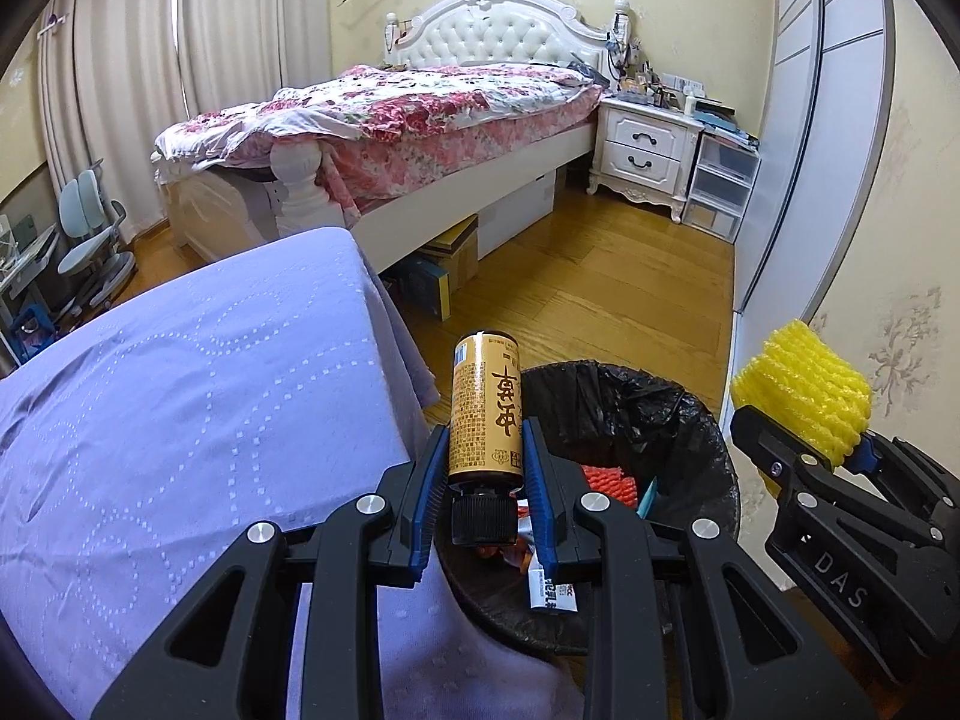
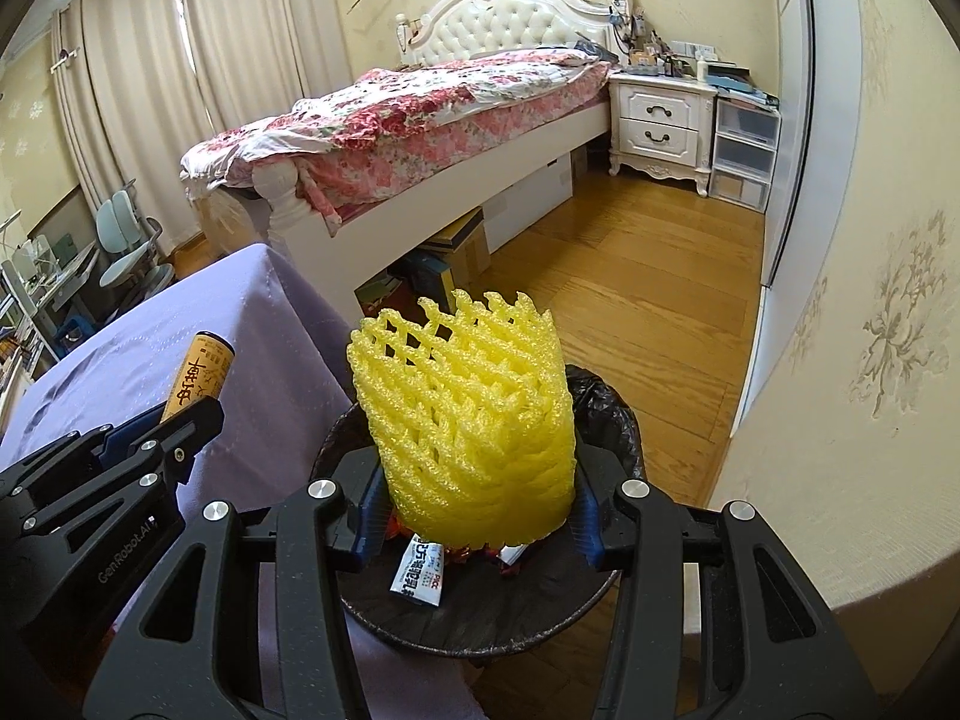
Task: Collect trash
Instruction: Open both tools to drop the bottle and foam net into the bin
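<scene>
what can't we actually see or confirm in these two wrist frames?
- Trash bin contents: left wrist view, left tool and gold bottle cover the middle; right wrist view, yellow foam net covers most of it.
- Bin base and floor contact: cut off by tool bodies in both views.
- Small print on the white wrapper: too small to read.
- Right tool pad contact with the net: hidden behind the foam.
- Nightstand clutter: too small.

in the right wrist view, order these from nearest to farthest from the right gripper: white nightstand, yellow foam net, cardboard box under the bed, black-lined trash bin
1. Yellow foam net: clamped in the right gripper.
2. Black-lined trash bin: directly below and just ahead of the fingers.
3. Cardboard box: on the floor under the bed, ahead at centre.
4. White nightstand: far right, beside the headboard.
</scene>
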`<state>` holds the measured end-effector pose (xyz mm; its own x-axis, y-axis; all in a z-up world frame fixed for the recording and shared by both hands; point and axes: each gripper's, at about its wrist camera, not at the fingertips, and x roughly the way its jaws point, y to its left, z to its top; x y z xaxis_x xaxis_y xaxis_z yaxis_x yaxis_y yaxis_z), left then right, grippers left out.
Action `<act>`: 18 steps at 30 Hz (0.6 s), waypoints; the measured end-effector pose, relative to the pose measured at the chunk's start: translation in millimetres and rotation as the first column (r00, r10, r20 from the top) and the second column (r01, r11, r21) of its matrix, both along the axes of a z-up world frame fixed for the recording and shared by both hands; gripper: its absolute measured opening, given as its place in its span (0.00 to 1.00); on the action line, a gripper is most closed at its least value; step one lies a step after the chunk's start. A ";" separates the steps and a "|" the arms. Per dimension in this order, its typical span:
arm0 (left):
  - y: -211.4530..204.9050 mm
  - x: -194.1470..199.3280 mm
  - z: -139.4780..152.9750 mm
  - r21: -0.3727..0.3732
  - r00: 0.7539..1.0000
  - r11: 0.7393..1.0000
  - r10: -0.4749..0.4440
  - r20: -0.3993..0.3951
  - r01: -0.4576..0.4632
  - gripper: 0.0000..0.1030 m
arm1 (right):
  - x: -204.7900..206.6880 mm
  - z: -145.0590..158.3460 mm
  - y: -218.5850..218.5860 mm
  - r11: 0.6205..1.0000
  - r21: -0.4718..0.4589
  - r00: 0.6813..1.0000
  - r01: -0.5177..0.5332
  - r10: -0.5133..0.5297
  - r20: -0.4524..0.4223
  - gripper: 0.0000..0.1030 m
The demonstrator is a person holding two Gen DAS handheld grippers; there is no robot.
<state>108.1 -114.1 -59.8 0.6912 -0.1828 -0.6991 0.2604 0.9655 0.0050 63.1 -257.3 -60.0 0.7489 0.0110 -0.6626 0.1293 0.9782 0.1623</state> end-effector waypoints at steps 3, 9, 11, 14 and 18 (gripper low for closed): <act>-2.4 3.3 -1.2 0.000 1.000 1.000 0.001 -0.010 -0.001 0.26 | 3.9 -1.7 -1.7 1.000 0.000 1.000 0.004 -0.004 -0.003 0.45; -6.9 6.1 -5.0 0.007 1.000 1.000 -0.008 -0.022 0.008 0.27 | 9.6 -3.6 -5.9 1.000 0.003 1.000 0.006 -0.006 -0.014 0.46; -9.5 7.7 -6.1 0.012 1.000 1.000 -0.010 -0.027 0.010 0.27 | 10.9 -5.6 -7.2 1.000 0.012 1.000 0.009 -0.009 -0.022 0.46; -9.8 9.1 -6.3 0.015 1.000 1.000 -0.008 -0.029 0.009 0.37 | 13.2 -6.0 -8.7 1.000 0.016 1.000 0.014 -0.014 -0.025 0.51; -9.3 8.8 -4.8 0.011 1.000 1.000 0.000 -0.025 0.000 0.49 | 16.2 -8.0 -10.0 1.000 0.018 0.999 0.021 -0.021 -0.031 0.55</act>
<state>116.9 -123.4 -64.7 0.6733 -0.1751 -0.7183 0.2607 0.9654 0.0091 79.3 -267.3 -68.0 0.7285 0.0079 -0.6850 0.1549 0.9721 0.1759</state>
